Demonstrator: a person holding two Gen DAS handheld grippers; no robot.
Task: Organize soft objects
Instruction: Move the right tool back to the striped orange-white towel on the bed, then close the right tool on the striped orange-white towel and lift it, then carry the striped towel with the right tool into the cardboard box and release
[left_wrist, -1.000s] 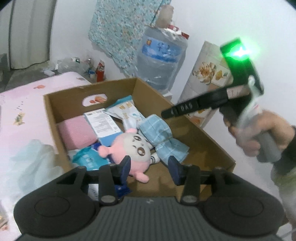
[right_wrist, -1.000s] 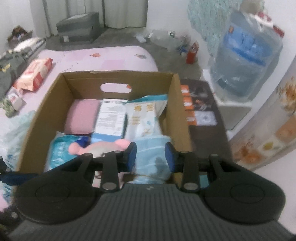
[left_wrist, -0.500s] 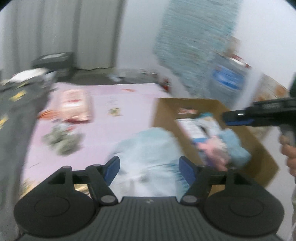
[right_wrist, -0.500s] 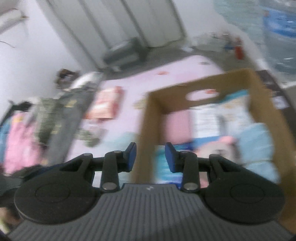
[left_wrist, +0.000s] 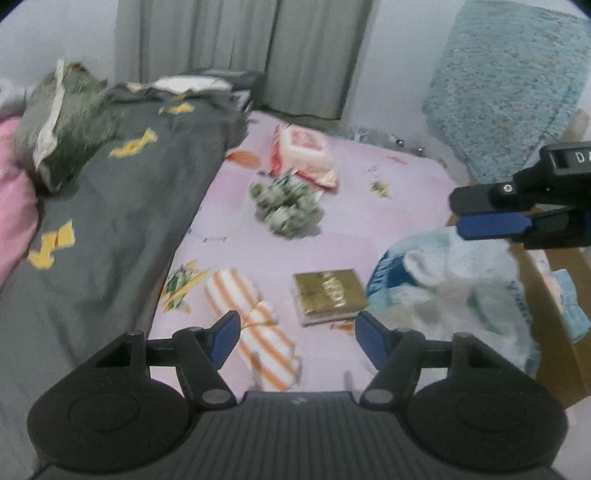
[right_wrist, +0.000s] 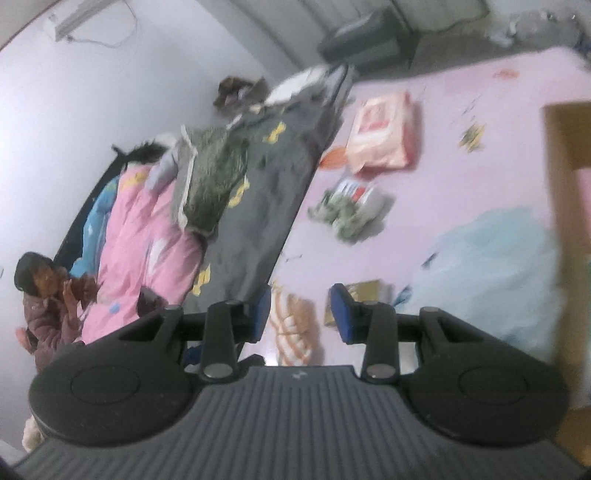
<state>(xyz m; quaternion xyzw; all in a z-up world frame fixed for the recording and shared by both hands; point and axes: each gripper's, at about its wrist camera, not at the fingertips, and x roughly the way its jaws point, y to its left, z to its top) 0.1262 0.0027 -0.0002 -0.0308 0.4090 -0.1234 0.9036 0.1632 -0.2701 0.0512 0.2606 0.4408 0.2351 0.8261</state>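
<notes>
My left gripper (left_wrist: 297, 338) is open and empty above the pink bed sheet (left_wrist: 351, 206). Below it lie an orange-striped cloth (left_wrist: 255, 325) and a gold packet (left_wrist: 328, 295). A pale blue plastic bag (left_wrist: 454, 291) lies to the right, against the cardboard box (left_wrist: 554, 314). My right gripper (right_wrist: 301, 312) is open and empty; it also shows in the left wrist view (left_wrist: 491, 218) above the bag. Farther off lie a green patterned bundle (left_wrist: 286, 206) and a pink-red package (left_wrist: 306, 155). The right wrist view shows the striped cloth (right_wrist: 293, 325), gold packet (right_wrist: 364, 295) and bag (right_wrist: 491, 273).
A dark grey blanket (left_wrist: 103, 221) with yellow marks covers the left of the bed, with a green cushion (left_wrist: 66, 118) and pink quilt (right_wrist: 144, 236) on it. A person (right_wrist: 48, 295) sits at the far left. Curtains (left_wrist: 240, 48) hang behind.
Both grippers have swung left, away from the box and over the bed. The left gripper's jaws have opened wider. The box now sits at the right edge of both views.
</notes>
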